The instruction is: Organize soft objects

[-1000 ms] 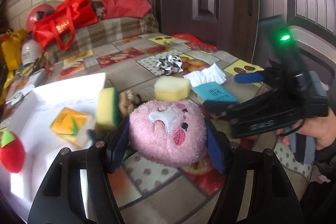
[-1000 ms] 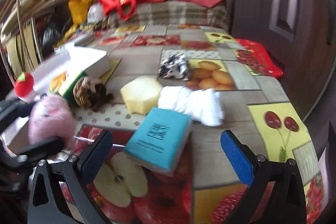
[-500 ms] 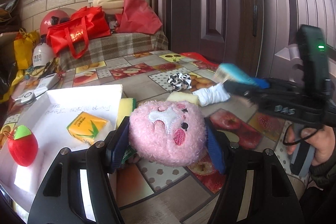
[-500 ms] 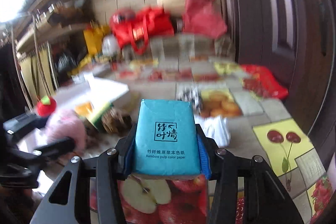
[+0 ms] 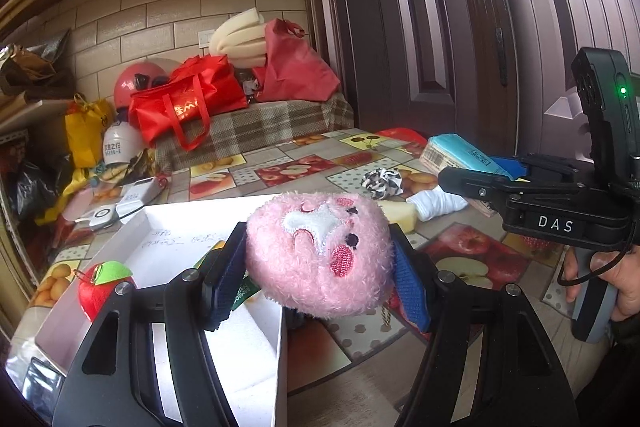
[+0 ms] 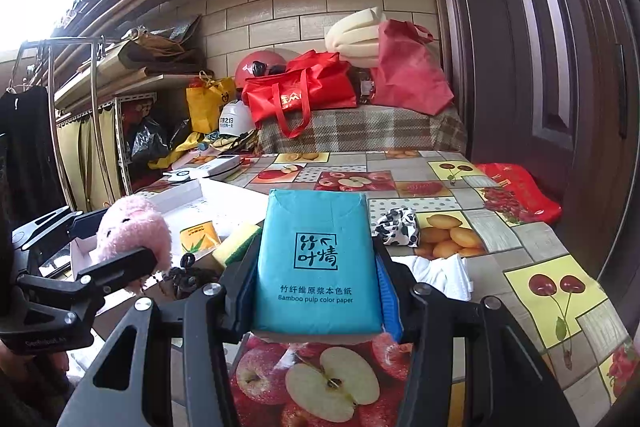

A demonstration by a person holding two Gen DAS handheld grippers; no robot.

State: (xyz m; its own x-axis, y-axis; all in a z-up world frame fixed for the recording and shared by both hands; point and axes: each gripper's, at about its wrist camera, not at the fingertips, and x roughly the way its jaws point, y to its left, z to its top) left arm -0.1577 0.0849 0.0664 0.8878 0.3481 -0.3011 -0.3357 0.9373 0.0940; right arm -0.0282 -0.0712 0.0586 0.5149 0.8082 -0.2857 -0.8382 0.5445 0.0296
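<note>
Landmark: white cardboard box (image 5: 168,227), open-topped, on the fruit-print oilcloth surface (image 6: 460,183).

1. Teal tissue pack (image 6: 318,259). Soft rectangular plastic-wrapped packet. A second ago it lay flat on the surface right of the box between wide-open jaws; now the right gripper (image 6: 316,291) has clamped its blue pads on both sides and lifted it clear. Judged: pickup done, carry to the box remains.

2. Pink plush toy (image 5: 320,255). Round, fuzzy, embroidered face. Left gripper (image 5: 316,275) holds it as before, jaws part-closed on its flanks, now raised over the box's near right corner rather than low beside it.

3. In the box: red strawberry plush (image 5: 102,291), orange-yellow packet (image 6: 198,233).

4. Right of the box, on the surface: yellow-green sponge (image 6: 236,239), pale yellow foam block (image 5: 396,213), white folded cloth (image 5: 438,203), black-and-white scrunchie (image 5: 382,183). All unsorted.
</note>
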